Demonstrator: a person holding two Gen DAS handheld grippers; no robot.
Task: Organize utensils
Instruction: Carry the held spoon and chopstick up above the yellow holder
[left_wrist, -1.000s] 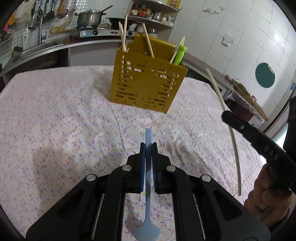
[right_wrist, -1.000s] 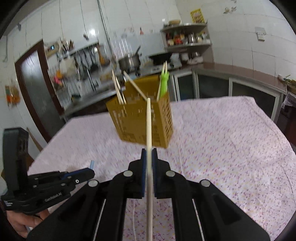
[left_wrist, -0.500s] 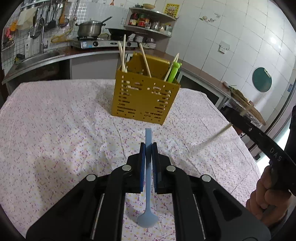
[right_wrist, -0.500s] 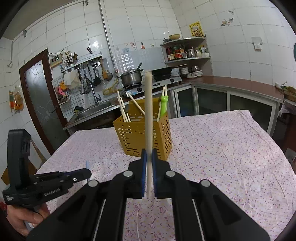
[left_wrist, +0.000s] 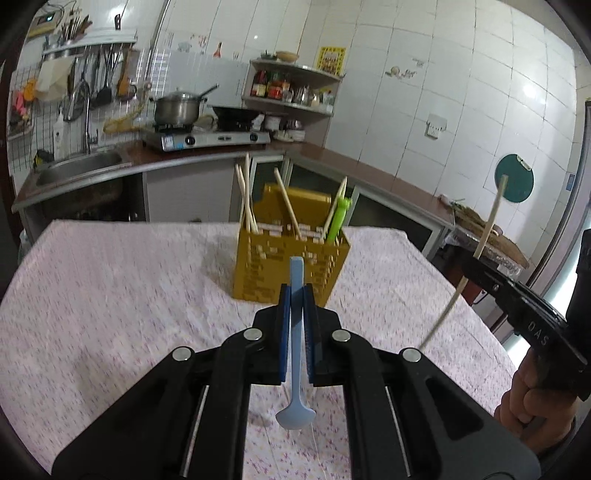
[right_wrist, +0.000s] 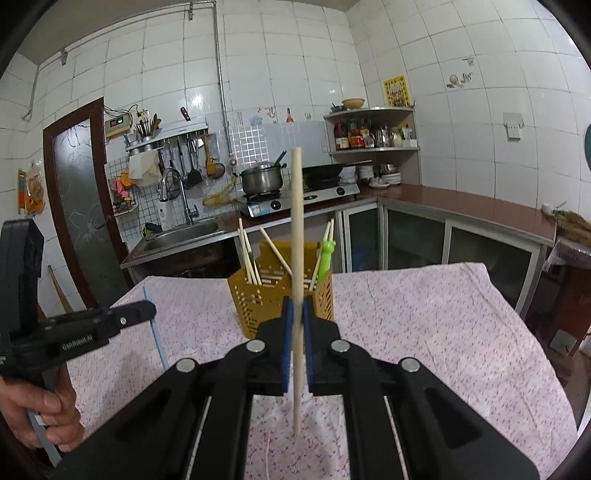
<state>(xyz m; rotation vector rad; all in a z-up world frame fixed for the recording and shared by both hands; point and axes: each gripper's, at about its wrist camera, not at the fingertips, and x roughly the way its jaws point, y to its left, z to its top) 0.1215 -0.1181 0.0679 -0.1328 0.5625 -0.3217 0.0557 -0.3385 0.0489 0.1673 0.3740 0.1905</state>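
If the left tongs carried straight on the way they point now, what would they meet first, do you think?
Most likely the yellow utensil holder, straight ahead of the left tongs, which are shut on a blue spoon. Depth is uncertain.

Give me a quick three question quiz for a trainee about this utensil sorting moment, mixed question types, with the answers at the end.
1. Multiple choice: what does the left gripper hold?
A. a green utensil
B. a light blue spoon
C. a metal ladle

2. True or false: the chopstick in the right gripper already stands inside the yellow utensil holder.

3. Fill in: the holder stands on a table covered by a ______ floral tablecloth.

Key:
1. B
2. False; it is clamped between the pads, apart from the holder, which stands further back on the table.
3. Pink
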